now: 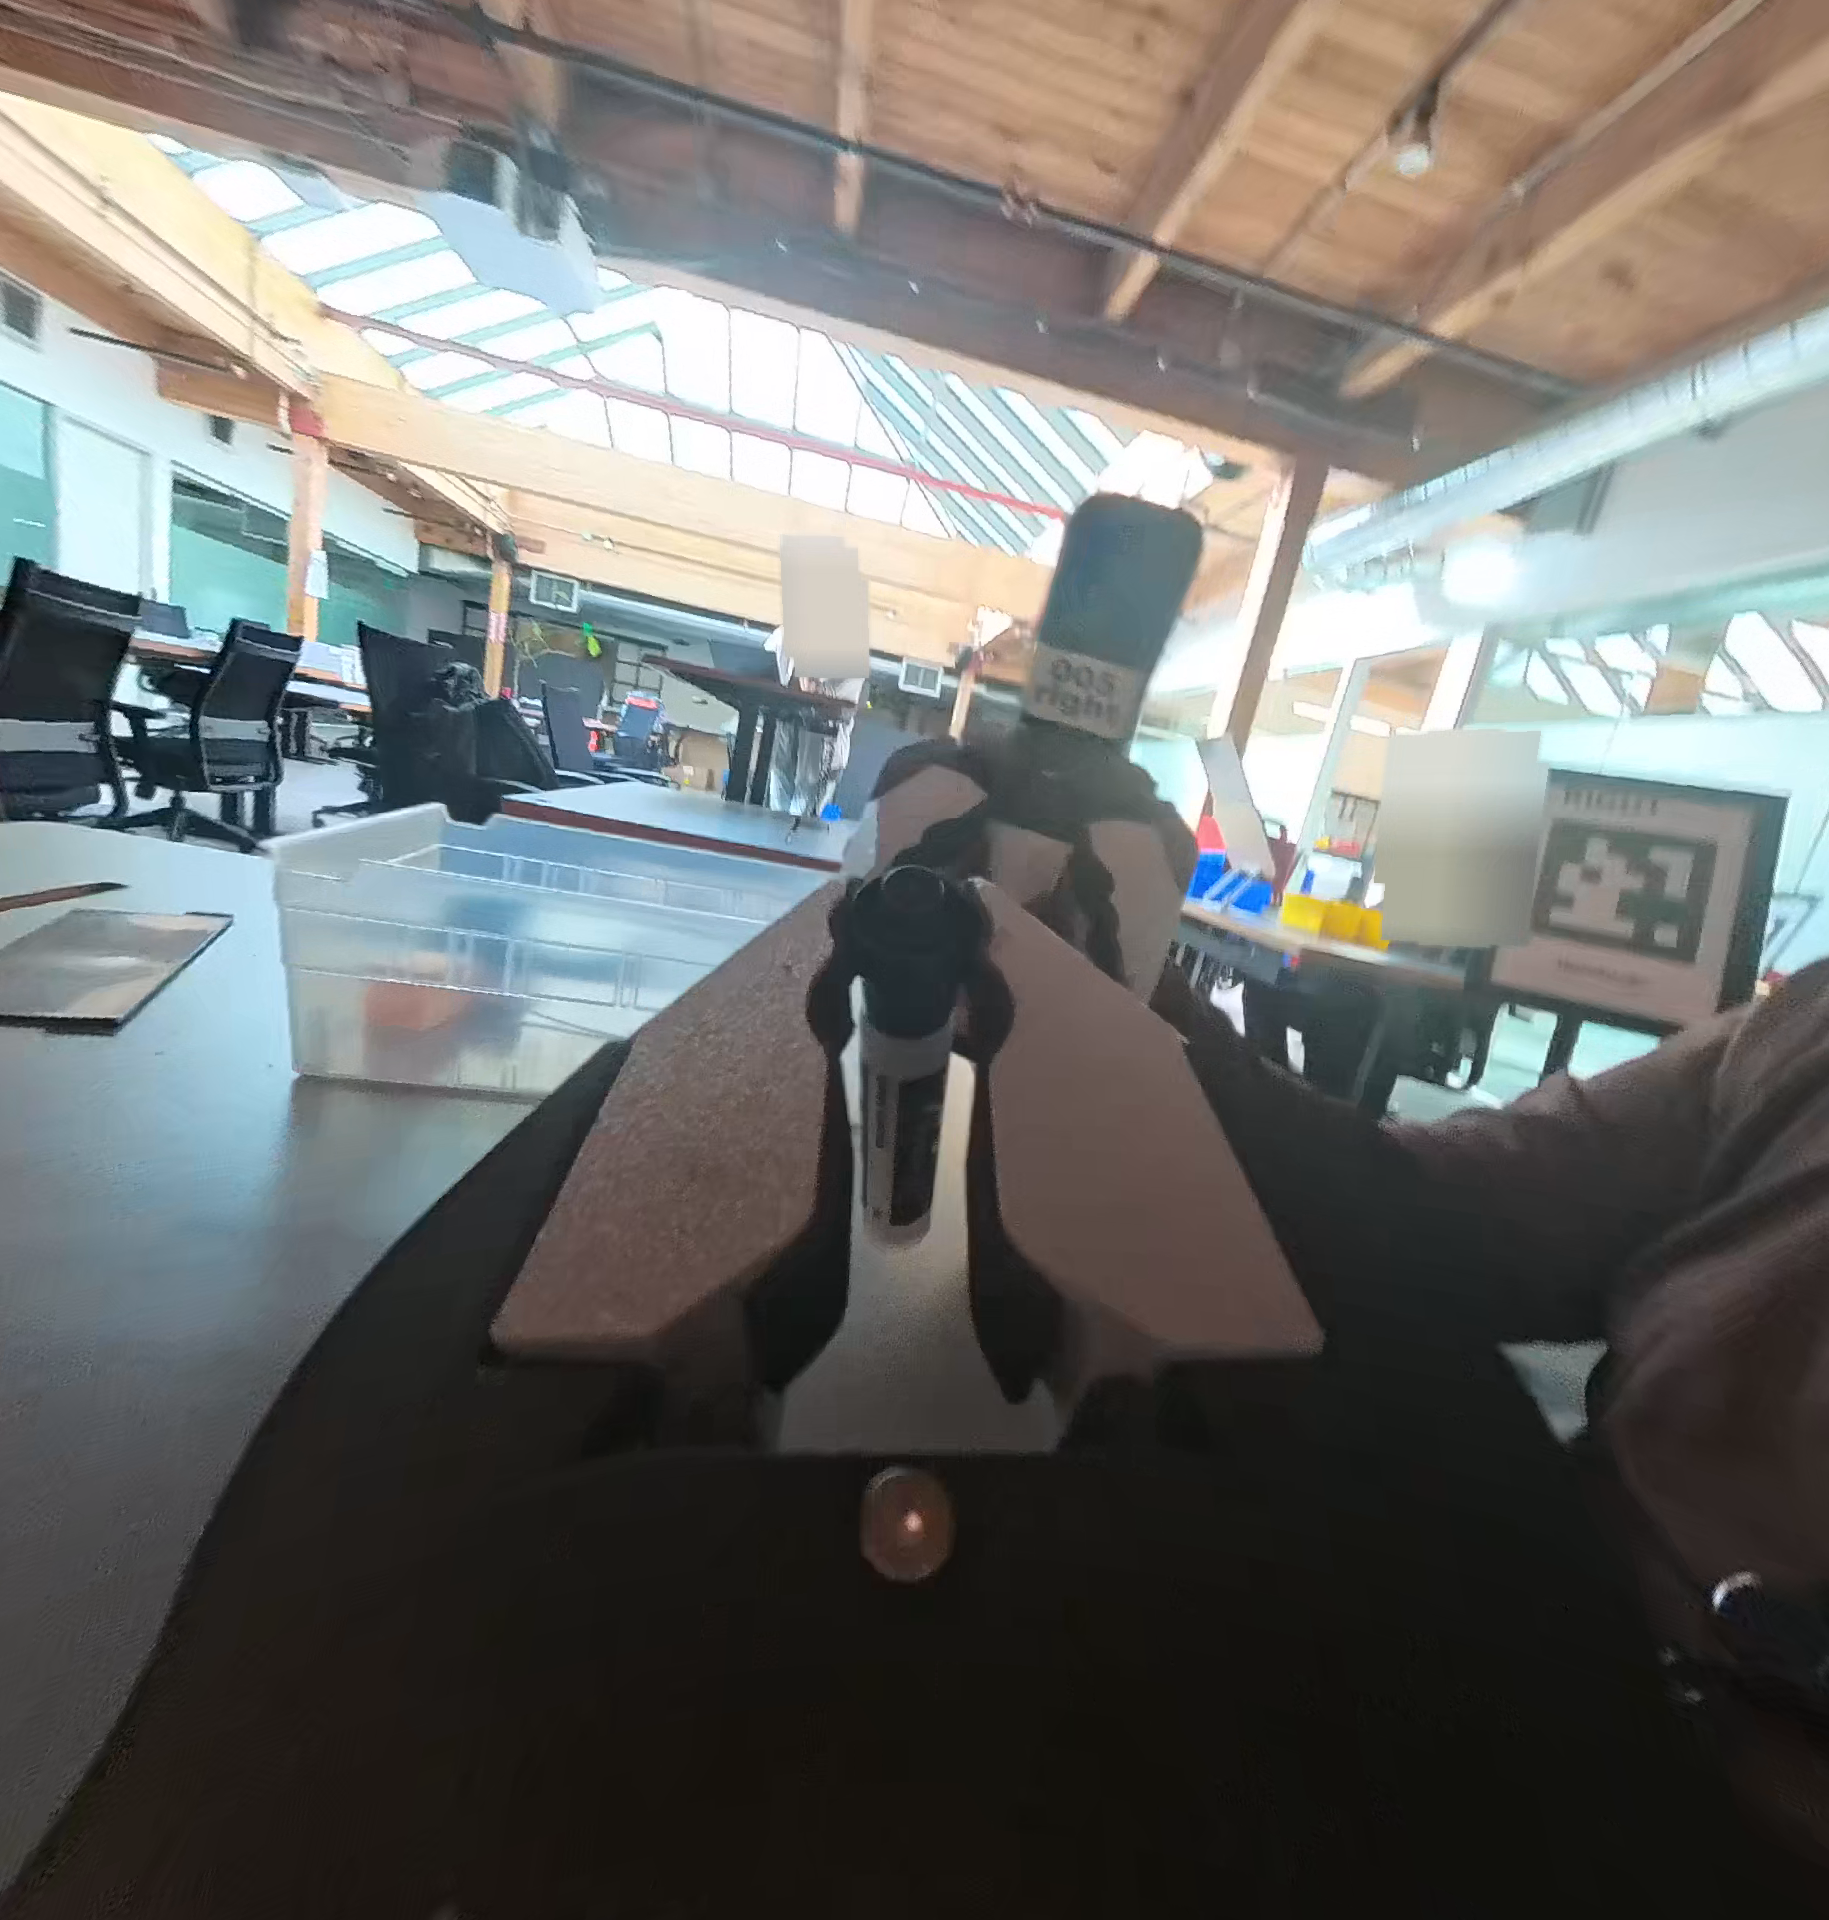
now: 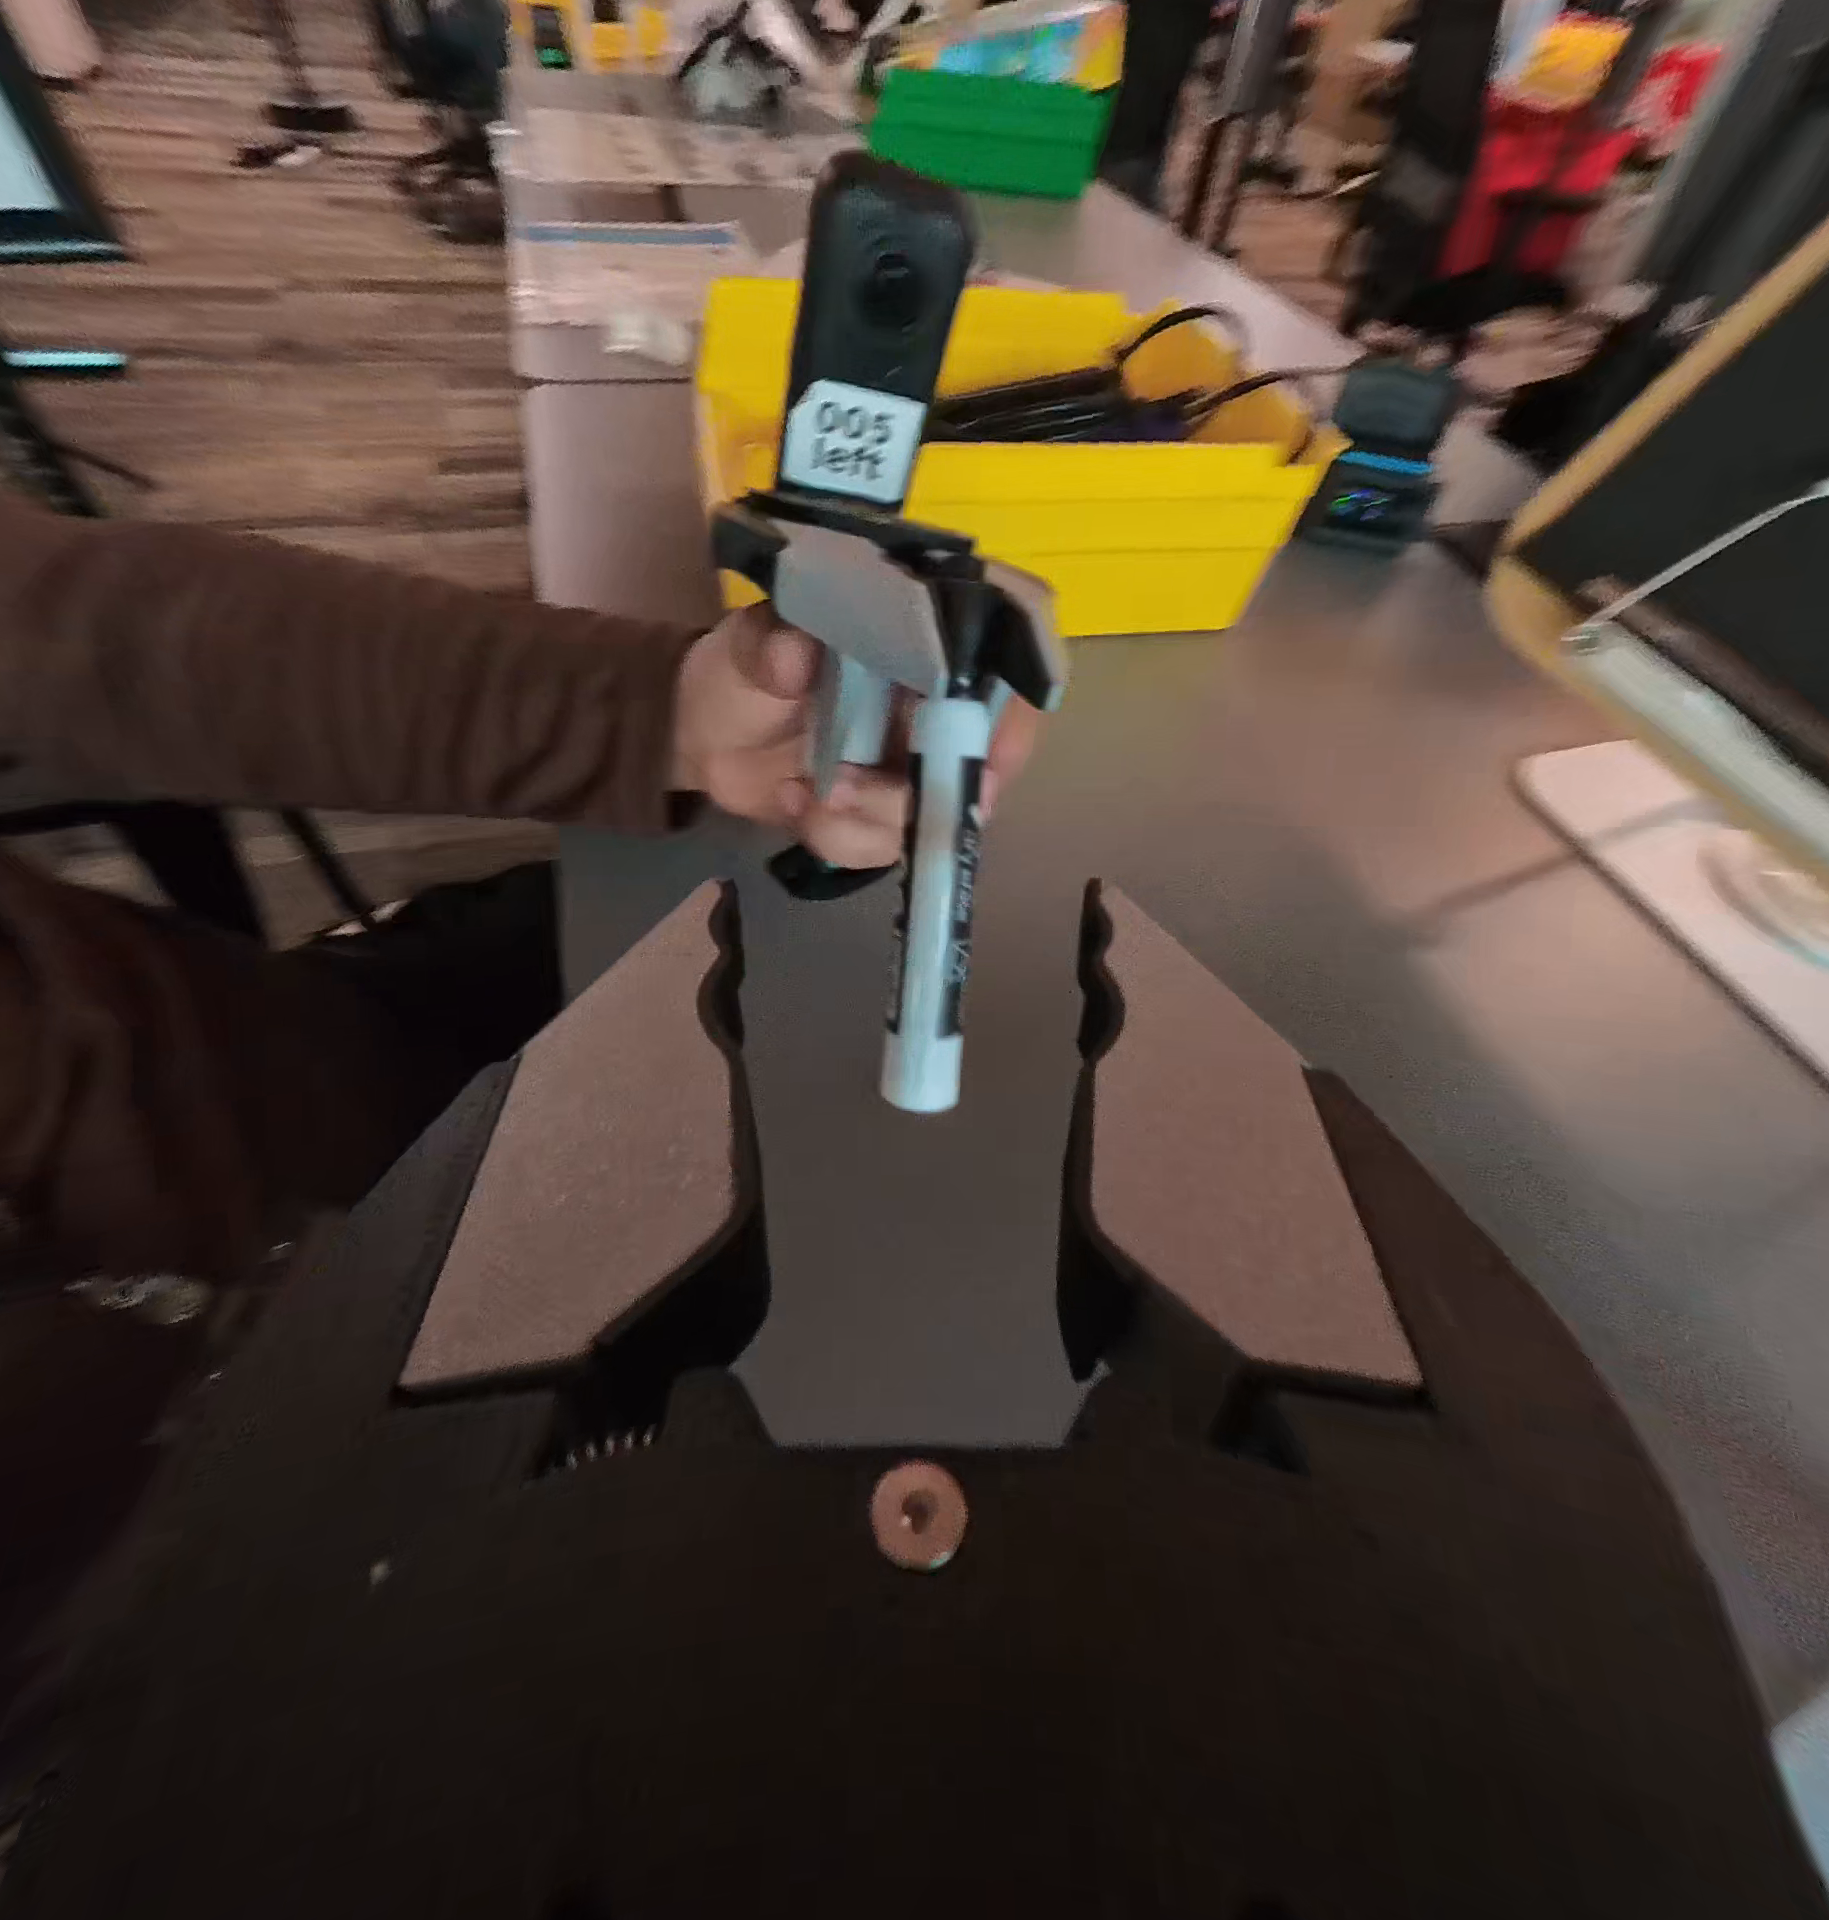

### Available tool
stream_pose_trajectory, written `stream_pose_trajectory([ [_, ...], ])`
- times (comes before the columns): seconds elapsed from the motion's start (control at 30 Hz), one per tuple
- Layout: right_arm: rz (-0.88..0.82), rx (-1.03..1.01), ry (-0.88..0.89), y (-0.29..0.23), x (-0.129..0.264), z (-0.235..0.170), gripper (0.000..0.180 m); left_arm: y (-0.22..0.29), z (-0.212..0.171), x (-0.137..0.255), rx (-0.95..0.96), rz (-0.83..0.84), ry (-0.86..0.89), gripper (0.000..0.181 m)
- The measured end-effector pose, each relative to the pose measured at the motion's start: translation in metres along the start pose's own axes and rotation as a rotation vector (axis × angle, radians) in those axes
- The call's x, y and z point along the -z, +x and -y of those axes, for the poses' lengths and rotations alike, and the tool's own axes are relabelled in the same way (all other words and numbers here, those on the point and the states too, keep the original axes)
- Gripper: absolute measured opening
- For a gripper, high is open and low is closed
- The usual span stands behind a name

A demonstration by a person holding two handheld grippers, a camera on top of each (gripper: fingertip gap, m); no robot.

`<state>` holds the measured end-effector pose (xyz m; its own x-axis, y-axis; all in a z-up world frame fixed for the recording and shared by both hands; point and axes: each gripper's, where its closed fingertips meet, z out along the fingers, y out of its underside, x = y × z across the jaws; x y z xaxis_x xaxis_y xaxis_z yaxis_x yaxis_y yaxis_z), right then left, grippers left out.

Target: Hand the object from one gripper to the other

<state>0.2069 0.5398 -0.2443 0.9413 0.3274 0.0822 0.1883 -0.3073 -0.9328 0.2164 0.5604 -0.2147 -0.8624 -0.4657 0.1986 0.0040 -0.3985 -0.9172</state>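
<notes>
White-barrelled marker [image 2: 936, 914] hangs cap-up, clamped by the left gripper [image 1: 915, 935]; its cap is mostly hidden. The right gripper [image 2: 905, 966] gapes around its lower end, seemingly not touching.

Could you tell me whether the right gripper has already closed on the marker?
No. In the right wrist view the right gripper stands wide open, and the marker hangs between its fingers, gripped at its cap end by the left gripper.

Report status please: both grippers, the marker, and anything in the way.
Left gripper shut on marker near its cap end. Right gripper open, marker body hanging between its fingers, not touching. Nothing in the way.
</notes>
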Motion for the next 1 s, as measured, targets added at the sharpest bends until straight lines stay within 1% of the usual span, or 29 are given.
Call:
stream_pose_trajectory([
  [0.1,0.049,-0.027,-0.041,-0.009,-0.014,-0.008,0.062,0.011,-0.012,-0.007,-0.035,-0.042,-0.056,0.014],
  [0.2,0.058,-0.027,-0.143,-0.012,-0.032,-0.027,0.06,0.013,-0.017,-0.01,-0.037,-0.048,-0.082,0.014],
  [0.23,0.063,-0.018,-0.171,-0.013,-0.037,-0.032,0.052,0.013,-0.016,-0.01,-0.038,-0.049,-0.082,0.014],
  [0.27,0.057,-0.005,-0.189,-0.012,-0.04,-0.035,0.028,0.013,-0.016,-0.01,-0.048,-0.042,-0.084,0.014],
  [0.3,0.018,0.004,-0.197,-0.006,-0.043,-0.037,0.016,0.012,-0.016,-0.01,-0.061,-0.033,-0.087,0.014],
  [0.37,0.008,-0.027,-0.21,-0.001,-0.044,-0.039,0.016,0.006,-0.017,-0.01,-0.079,0.016,-0.09,0.014],
  [0.43,-0.014,-0.086,-0.211,0.008,-0.041,-0.04,0.015,-0.009,-0.017,-0.008,-0.131,0.127,-0.099,0.016],
  [0.5,-0.069,-0.149,-0.204,0.022,-0.034,-0.04,0.017,-0.028,-0.017,-0.003,-0.25,0.283,-0.117,0.028],
  [0.53,-0.104,-0.177,-0.208,0.03,-0.03,-0.041,0.017,-0.035,-0.016,0.0,-0.304,0.346,-0.122,0.028],
  [0.6,-0.197,-0.196,-0.252,0.045,-0.019,-0.048,0.017,-0.046,-0.022,0.005,-0.423,0.445,-0.201,0.028],
  [0.67,-0.21,-0.213,-0.341,0.046,-0.013,-0.061,0.016,-0.056,-0.033,0.008,-0.568,0.536,-0.314,0.028],
  [0.77,-0.111,-0.339,-0.46,0.032,-0.01,-0.082,0.017,-0.061,-0.052,0.008,-0.849,0.585,-0.496,0.033],
  [0.83,-0.055,-0.414,-0.473,0.026,-0.01,-0.088,0.017,-0.058,-0.062,0.004,-1.012,0.58,-0.574,0.035],
  [0.9,-0.01,-0.464,-0.467,0.023,-0.011,-0.089,0.017,-0.057,-0.073,0.0,-1.16,0.567,-0.659,0.042],
  [1.0,0.038,-0.511,-0.479,0.018,-0.01,-0.09,0.015,-0.059,-0.079,-0.003,-1.392,0.591,-0.741,0.05],
])
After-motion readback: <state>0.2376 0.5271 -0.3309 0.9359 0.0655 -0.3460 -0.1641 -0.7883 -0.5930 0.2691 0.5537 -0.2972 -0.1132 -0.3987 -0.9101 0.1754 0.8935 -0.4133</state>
